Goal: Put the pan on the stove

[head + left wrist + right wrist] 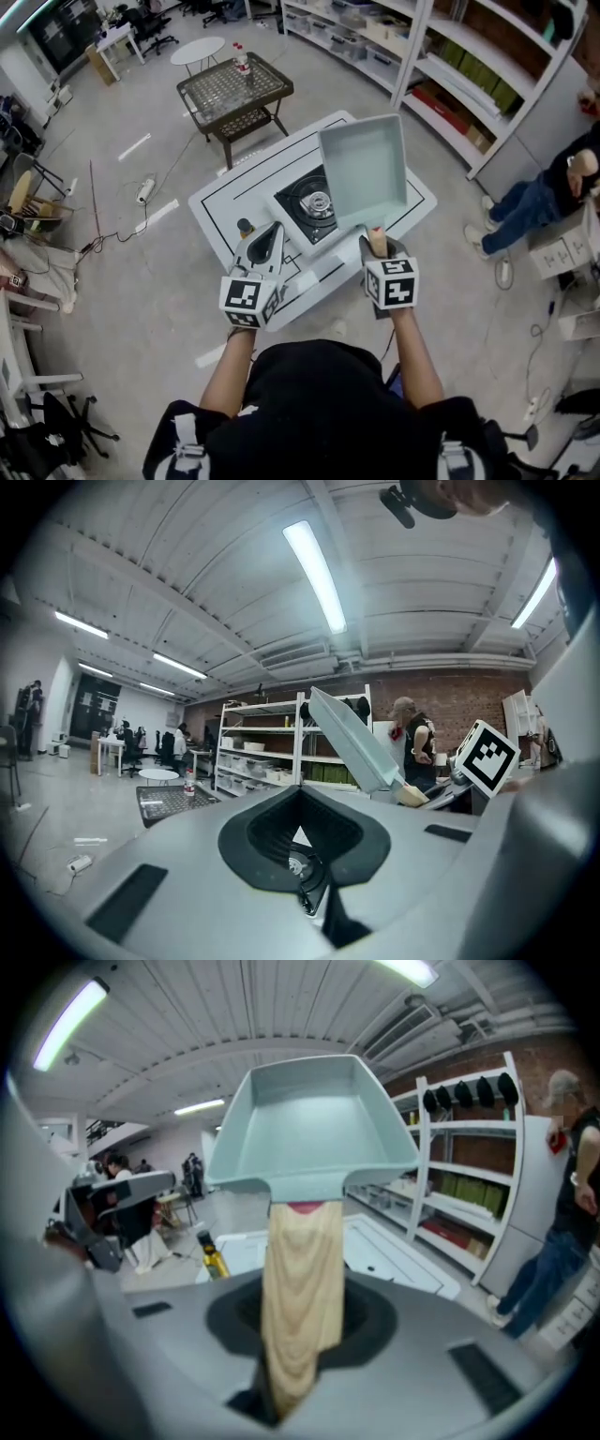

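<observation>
The right gripper (298,1354) pinches the pan's wooden handle (300,1279) tight. The pan (364,167) juts tilted ahead of the jaws, in the air, off the stove (312,208). The left gripper (302,860) has its jaws drawn together on nothing, with the stove just beyond their tips and bare table (234,192) to their left.

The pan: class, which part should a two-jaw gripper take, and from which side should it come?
Take the wooden handle, from its free end on the person's side, as the right gripper does. It is narrow and sticks straight out of one wall; the square body of the pan looks too wide for jaws.
</observation>
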A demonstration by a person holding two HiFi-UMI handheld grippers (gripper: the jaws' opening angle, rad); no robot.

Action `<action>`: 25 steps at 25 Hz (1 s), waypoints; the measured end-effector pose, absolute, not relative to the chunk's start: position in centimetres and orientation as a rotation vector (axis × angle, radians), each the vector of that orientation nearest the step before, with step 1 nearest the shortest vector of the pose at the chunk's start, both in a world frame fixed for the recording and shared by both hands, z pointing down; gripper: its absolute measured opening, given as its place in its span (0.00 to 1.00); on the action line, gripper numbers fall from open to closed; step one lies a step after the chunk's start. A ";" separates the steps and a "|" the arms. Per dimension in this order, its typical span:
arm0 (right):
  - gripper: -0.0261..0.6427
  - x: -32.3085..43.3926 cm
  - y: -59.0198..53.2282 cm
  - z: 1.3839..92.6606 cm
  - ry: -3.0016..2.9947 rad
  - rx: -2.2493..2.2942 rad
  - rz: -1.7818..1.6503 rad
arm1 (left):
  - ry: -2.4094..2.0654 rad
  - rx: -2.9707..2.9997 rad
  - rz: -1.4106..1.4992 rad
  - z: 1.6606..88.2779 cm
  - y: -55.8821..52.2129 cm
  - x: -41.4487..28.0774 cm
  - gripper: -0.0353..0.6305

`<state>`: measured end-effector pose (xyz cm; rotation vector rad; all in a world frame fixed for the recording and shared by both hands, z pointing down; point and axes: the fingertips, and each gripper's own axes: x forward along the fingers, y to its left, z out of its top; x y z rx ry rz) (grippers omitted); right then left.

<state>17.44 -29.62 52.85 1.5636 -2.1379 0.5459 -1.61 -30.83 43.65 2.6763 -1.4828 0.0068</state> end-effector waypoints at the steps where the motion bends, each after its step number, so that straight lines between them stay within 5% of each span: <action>1: 0.18 17.5 -30.2 53.0 -2.148 1.541 0.545 | -1.507 2.662 0.011 43.7 -31.0 -1.5 0.09; 25: 0.18 17.2 -36.3 58.9 -2.171 1.142 0.552 | -1.874 2.340 0.104 48.6 -31.7 -2.1 0.09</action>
